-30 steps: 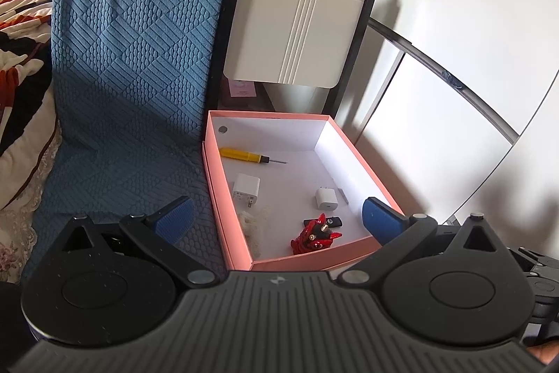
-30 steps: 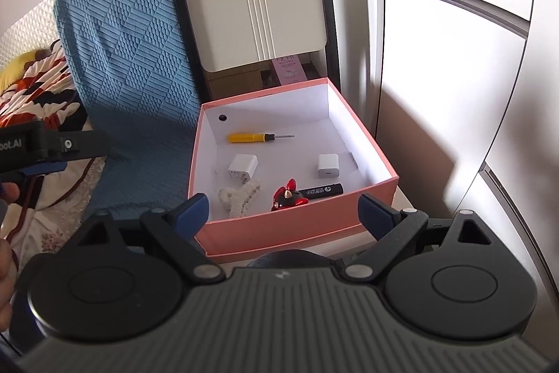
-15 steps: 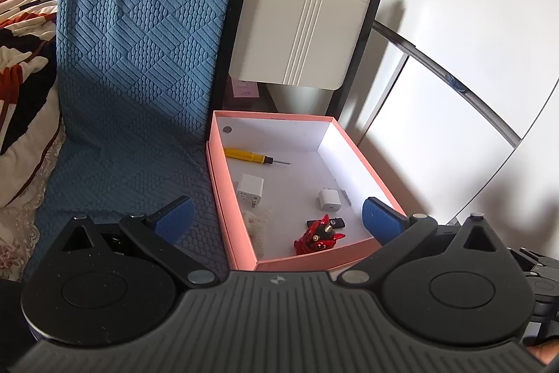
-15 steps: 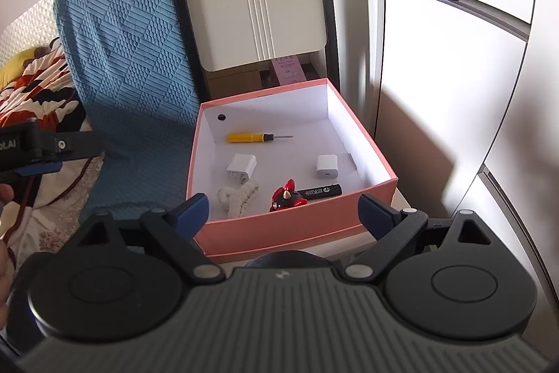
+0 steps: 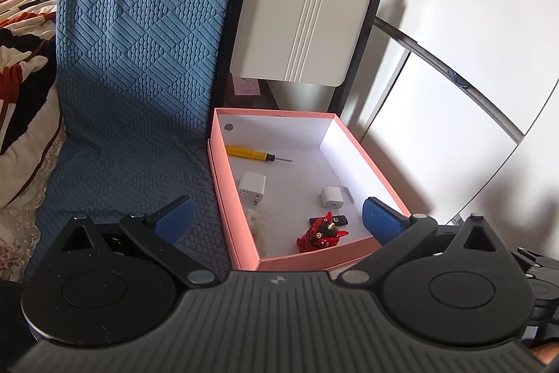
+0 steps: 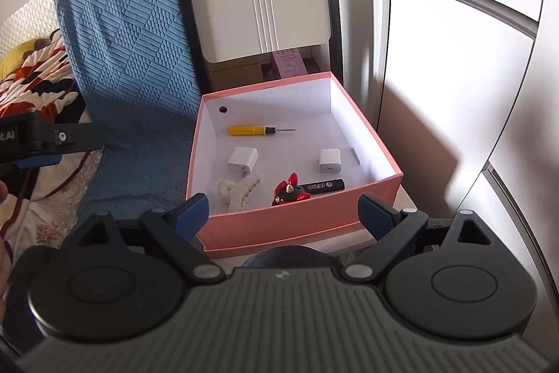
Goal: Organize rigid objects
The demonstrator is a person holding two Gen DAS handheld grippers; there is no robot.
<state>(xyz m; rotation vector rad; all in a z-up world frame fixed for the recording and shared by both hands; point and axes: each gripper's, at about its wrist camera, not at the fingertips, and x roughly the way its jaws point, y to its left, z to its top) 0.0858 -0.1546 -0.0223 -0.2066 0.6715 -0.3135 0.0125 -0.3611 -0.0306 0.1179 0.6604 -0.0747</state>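
An open pink box (image 5: pixel 241 226) (image 6: pixel 293 226) stands ahead of both grippers. Inside it lie a yellow screwdriver (image 5: pixel 249 153) (image 6: pixel 251 130), two white chargers (image 5: pixel 252 187) (image 6: pixel 328 160), a cream toothed clip (image 6: pixel 239 189), a red figurine (image 5: pixel 319 233) (image 6: pixel 288 193) and a black battery (image 6: pixel 325 186). My left gripper (image 5: pixel 277 221) hovers before the box's near left corner, open and empty. My right gripper (image 6: pixel 283 210) is held in front of the box's near wall, open with nothing between its fingers. The left gripper's side (image 6: pixel 35 142) shows at the right wrist view's left edge.
A blue quilted cover (image 5: pixel 132 58) drapes the seat left of the box. A white panel with a slot handle (image 5: pixel 304 23) leans behind the box. White cabinet doors (image 6: pixel 454 76) rise on the right. Patterned bedding (image 5: pixel 24 34) lies at far left.
The left wrist view has shifted slightly, with the box sitting a little further right and lower in frame. The right gripper has stayed where it was.
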